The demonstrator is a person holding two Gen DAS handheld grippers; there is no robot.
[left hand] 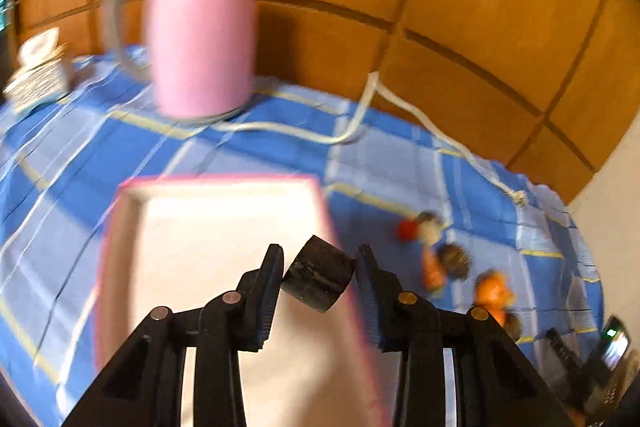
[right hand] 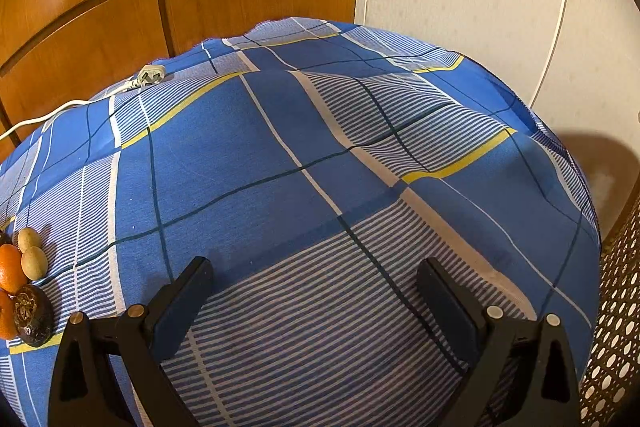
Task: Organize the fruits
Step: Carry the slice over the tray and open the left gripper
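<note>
While the left tongs (left hand: 316,277) held one dark fruit (left hand: 319,279) over the empty pink box (left hand: 224,227), the other fruits (left hand: 448,259) lay on the table (right hand: 320,155) and the right tongs (right hand: 316,291) stood wide, holding nothing.

The left wrist camera looks forward and steeply down along its gripper (left hand: 318,277), close above a pink-rimmed tray (left hand: 224,223), facing a wooden wall (left hand: 460,7). The right wrist camera looks down along its own gripper (right hand: 314,291) over bare blue checked cloth (right hand: 280,155). Both views share the cloth, the wall and a small cluster of fruit (right hand: 24,283).
</note>
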